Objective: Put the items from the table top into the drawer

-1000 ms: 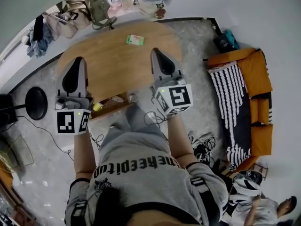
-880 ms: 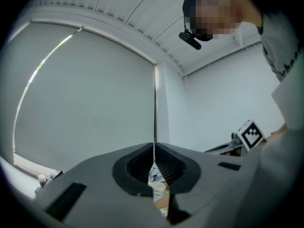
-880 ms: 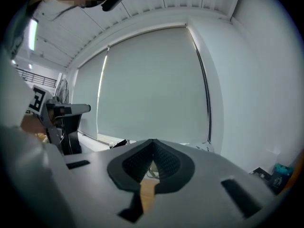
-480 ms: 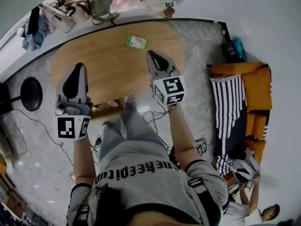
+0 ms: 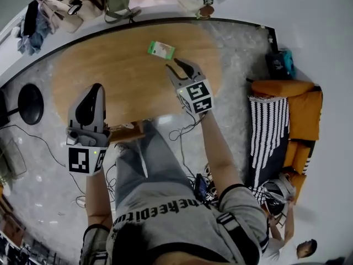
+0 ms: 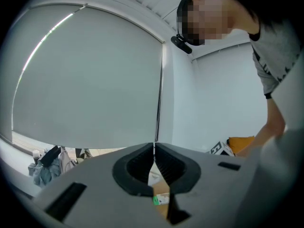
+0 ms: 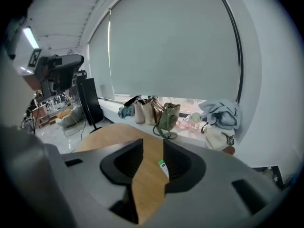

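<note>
Right gripper (image 5: 172, 64) neared green packet (image 5: 161, 49), jaws just opening, empty

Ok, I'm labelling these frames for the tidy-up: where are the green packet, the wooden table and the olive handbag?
green packet (image 5: 161, 49), head view, middle of its top face.
wooden table (image 5: 105, 65), head view, bare top left of the packet.
olive handbag (image 7: 167, 115), right gripper view, its front panel.

grey lettered t-shirt (image 5: 187, 231), grey left gripper (image 5: 94, 88), right gripper (image 5: 175, 66), black-and-white marker cubes (image 5: 83, 160)
</note>
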`<state>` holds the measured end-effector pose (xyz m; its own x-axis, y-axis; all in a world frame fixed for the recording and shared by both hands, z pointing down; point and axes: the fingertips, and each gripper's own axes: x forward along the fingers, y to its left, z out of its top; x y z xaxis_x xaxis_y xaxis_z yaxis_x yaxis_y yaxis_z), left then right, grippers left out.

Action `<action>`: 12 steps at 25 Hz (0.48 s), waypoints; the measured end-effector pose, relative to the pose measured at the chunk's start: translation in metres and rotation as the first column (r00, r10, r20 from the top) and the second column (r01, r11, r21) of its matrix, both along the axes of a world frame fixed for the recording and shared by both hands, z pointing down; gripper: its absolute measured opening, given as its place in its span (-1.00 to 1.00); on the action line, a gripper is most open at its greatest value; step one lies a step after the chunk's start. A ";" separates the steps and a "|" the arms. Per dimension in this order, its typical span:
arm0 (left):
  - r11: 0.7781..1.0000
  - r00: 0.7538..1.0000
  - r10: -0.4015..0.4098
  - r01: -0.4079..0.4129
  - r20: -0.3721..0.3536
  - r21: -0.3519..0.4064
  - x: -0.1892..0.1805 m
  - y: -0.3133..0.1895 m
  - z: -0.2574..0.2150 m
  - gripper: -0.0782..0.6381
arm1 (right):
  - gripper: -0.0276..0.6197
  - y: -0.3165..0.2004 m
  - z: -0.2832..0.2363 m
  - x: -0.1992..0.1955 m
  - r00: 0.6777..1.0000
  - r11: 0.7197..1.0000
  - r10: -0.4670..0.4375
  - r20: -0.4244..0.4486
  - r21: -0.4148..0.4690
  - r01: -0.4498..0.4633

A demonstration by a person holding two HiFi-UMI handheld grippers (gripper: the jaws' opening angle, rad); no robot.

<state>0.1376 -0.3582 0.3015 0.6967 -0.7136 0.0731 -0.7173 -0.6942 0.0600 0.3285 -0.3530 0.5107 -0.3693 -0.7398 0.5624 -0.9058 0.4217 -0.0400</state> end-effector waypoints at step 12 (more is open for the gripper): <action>0.997 0.998 -0.028 0.032 0.057 -0.070 0.009 -0.040 0.075 -0.74 | -0.25 -0.042 0.136 0.023 0.982 0.972 -0.179 -0.059 -0.165 0.168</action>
